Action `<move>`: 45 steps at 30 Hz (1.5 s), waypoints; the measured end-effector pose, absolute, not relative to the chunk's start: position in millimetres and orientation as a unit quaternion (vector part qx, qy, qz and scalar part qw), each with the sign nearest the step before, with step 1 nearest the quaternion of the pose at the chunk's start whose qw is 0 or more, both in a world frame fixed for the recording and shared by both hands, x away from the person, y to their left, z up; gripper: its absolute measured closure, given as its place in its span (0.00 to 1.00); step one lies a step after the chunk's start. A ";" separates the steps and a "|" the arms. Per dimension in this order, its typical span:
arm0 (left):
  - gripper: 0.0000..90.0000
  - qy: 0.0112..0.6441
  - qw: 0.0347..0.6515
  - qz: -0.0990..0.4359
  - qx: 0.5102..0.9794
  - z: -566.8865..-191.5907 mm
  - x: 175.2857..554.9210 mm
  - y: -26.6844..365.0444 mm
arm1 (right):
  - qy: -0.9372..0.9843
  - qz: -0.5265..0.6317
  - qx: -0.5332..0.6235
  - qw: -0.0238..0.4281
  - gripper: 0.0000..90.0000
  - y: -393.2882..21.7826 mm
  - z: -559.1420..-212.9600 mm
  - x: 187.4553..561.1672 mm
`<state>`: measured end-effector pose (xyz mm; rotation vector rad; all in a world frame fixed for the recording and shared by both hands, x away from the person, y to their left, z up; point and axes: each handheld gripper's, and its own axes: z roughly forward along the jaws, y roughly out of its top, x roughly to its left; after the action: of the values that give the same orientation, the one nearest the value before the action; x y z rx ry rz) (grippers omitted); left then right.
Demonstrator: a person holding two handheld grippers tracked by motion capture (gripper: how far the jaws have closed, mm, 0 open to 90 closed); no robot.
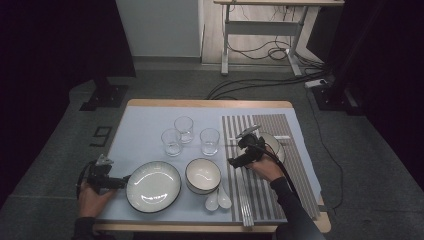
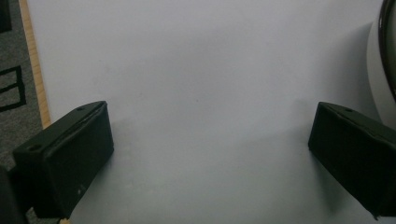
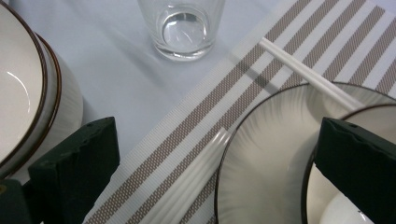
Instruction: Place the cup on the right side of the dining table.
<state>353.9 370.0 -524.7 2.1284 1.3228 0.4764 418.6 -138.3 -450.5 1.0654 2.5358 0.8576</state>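
Observation:
My left gripper (image 1: 120, 181) rests low at the front left of the table, just left of a large white dark-rimmed plate (image 1: 153, 186). Its jaws stand open over bare mat (image 2: 208, 116), with the plate's rim (image 2: 386, 51) at the right edge. My right gripper (image 1: 235, 161) hovers open over the striped placemat (image 1: 260, 195). In the right gripper view (image 3: 217, 135) one jaw is above a plate (image 3: 271, 158) that carries a small bowl (image 3: 322, 196). White chopsticks (image 3: 308, 77) lie across that plate's rim. Nothing is held.
Three clear glasses (image 1: 190, 135) stand mid-table; one glass (image 3: 184, 28) is ahead of the right gripper. Stacked bowls (image 1: 203, 175) and two white spoons (image 1: 218, 200) sit between plate and placemat. Another white chopstick pair (image 3: 191, 182) lies on the placemat. The wooden table edge (image 2: 32, 60) is close at left.

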 end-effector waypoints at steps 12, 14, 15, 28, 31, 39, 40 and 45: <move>0.00 0.496 0.291 0.179 0.798 -524.7 354.0 370.1 | 0.883 0.293 0.345 0.122 0.00 -114.8 -451.5 428.1; 0.00 0.496 0.291 0.179 0.798 -524.7 354.0 370.1 | 0.885 0.290 0.342 0.124 0.00 -111.1 -451.4 430.3; 0.00 0.496 0.291 0.178 0.798 -524.7 354.0 370.1 | 0.886 0.288 0.341 0.124 0.00 -109.0 -451.2 431.6; 0.00 0.496 0.291 0.178 0.798 -524.7 354.0 370.1 | 0.888 0.282 0.341 0.124 0.00 -93.8 -451.2 448.7; 0.00 0.496 0.291 0.178 0.798 -524.7 354.0 370.1 | 0.889 0.277 0.342 0.126 0.00 -90.7 -452.5 452.6; 0.00 0.496 0.291 0.178 0.798 -524.7 354.1 370.1 | 0.888 0.276 0.344 0.131 0.02 -80.4 -452.7 462.5; 0.00 0.497 0.291 0.178 0.798 -524.7 354.1 370.1 | 0.889 0.275 0.343 0.131 0.02 -79.8 -452.8 463.8; 0.00 0.497 0.291 0.178 0.798 -524.7 354.1 370.1 | 0.888 0.277 0.342 0.132 0.04 -73.2 -453.1 469.3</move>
<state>354.1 370.1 -524.7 2.1272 1.3237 0.4749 469.3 -73.2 -453.1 0.9920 2.5782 0.8048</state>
